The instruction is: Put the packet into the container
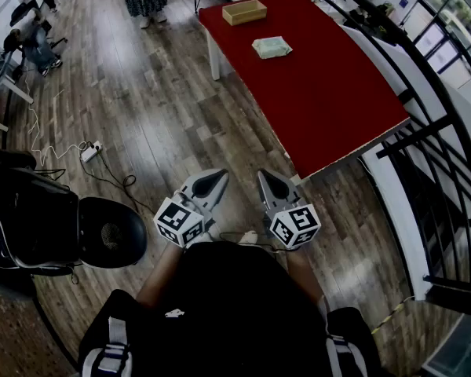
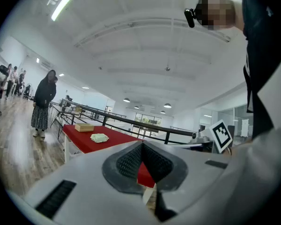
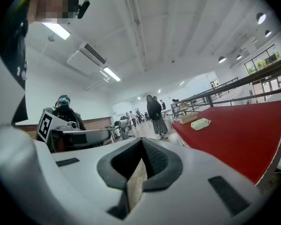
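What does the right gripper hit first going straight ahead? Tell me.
Probably nothing close: the right gripper aims over open floor, just left of the table; a standing person is far beyond. Depth is unclear.

Our left tool and right tool, side by side and closed.
We hold both near our waist, pointing forward about level, jaws pressed together with nothing between them, marker cubes facing up, forearms tucked close against our body.
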### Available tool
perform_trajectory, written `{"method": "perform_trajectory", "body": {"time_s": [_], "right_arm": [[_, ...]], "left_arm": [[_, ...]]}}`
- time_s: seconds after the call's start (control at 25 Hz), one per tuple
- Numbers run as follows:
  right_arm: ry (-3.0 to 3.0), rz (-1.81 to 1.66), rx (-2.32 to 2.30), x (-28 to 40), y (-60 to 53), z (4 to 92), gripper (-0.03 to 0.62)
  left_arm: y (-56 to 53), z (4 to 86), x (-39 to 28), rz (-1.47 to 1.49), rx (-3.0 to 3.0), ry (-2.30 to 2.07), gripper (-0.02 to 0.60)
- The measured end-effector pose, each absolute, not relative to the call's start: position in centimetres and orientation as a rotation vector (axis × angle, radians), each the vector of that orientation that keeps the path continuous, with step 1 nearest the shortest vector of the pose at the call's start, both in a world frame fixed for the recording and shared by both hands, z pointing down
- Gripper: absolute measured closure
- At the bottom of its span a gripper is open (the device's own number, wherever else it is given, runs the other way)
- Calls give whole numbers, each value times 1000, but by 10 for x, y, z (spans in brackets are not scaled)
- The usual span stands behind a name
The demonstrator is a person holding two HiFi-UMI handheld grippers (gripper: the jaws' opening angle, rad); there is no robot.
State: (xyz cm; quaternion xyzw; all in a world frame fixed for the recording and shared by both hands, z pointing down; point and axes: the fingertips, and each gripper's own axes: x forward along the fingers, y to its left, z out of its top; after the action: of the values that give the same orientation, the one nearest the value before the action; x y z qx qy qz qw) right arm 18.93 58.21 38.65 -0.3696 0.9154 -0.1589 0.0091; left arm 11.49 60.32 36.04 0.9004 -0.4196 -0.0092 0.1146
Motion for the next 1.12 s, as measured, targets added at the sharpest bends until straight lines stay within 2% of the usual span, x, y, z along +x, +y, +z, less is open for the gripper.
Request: {"method": "perform_trajectory", "body": {"time_s": [0.4, 0.72, 1.12], "right_arm": [[2888, -517, -1102, 222, 560, 406, 572], [2919, -527, -1029, 198, 522, 406, 572], [2933, -504, -1102, 155, 415, 395, 572]], "left_arm": [[589, 376, 145, 3, 2614, -1303, 578], [549, 378, 118, 27, 2571, -1367, 578], [435, 365, 80, -15, 2610, -1294, 580]]}}
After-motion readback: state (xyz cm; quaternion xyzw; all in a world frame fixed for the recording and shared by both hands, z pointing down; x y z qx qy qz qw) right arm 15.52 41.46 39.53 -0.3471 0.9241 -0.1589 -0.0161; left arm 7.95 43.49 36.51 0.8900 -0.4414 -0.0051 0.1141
